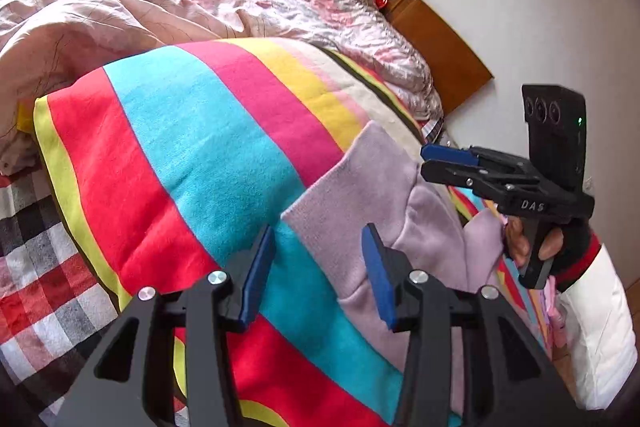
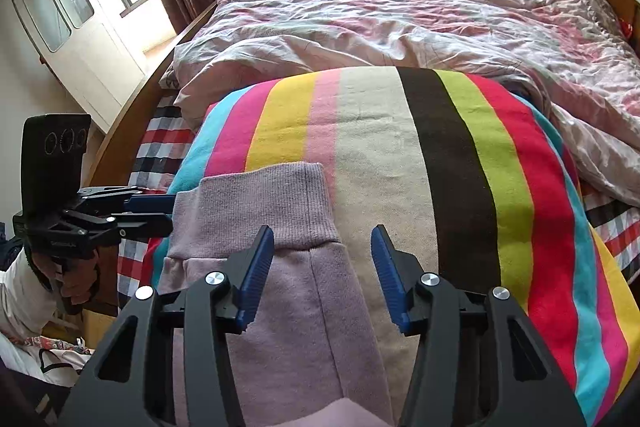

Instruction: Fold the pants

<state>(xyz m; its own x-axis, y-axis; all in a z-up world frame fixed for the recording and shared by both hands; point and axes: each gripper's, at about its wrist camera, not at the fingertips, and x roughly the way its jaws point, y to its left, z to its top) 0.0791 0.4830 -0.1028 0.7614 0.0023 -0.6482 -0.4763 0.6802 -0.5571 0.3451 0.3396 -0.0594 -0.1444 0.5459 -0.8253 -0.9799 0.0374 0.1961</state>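
My left tongs (image 1: 318,271) are hanging half-open, gripping nothing | my right tongs (image 2: 322,273) likewise, above the cuff | lilac pants (image 2: 280,267) are lying on the striped blanket (image 2: 460,155), seemingly partly folded | I'm judging further folds are remaining.

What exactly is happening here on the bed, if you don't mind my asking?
A person is folding lilac knit pants on a striped multicolour blanket. The left gripper and right gripper both hover open over the pants, gripping nothing. The ribbed cuff lies flat.
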